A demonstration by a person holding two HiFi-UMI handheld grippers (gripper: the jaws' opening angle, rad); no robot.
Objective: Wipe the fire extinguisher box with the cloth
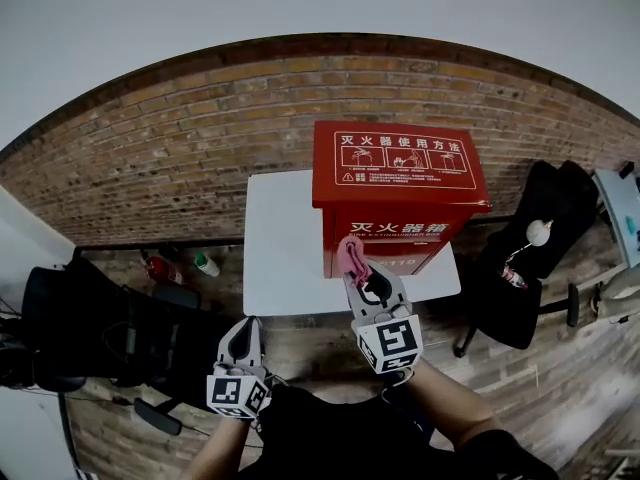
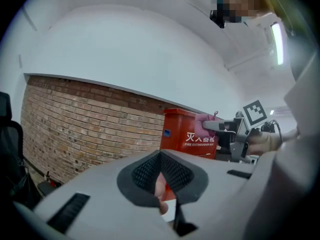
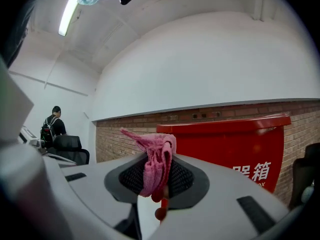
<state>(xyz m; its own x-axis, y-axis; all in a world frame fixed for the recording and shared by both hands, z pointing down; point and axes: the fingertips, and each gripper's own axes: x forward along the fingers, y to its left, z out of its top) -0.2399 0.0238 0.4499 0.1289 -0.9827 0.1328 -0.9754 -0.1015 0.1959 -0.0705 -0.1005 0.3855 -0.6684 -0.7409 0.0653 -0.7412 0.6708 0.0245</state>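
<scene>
The red fire extinguisher box [image 1: 398, 193] stands on a white table [image 1: 285, 258] against the brick wall; it also shows in the left gripper view [image 2: 187, 136] and the right gripper view [image 3: 240, 151]. My right gripper [image 1: 352, 258] is shut on a pink cloth [image 1: 350, 256], held just in front of the box's lower left front. The cloth [image 3: 156, 166] hangs bunched between the jaws. My left gripper [image 1: 240, 340] is lower, below the table's near edge, its jaws closed together with nothing in them [image 2: 161, 184].
A black office chair [image 1: 540, 248] with a white bulb-like thing stands right of the table. Black bags or a chair [image 1: 100, 323] sit at the left, with a red bottle [image 1: 160, 268] and a green-capped bottle [image 1: 205, 264] on the brick floor. A person [image 3: 52, 126] stands far off.
</scene>
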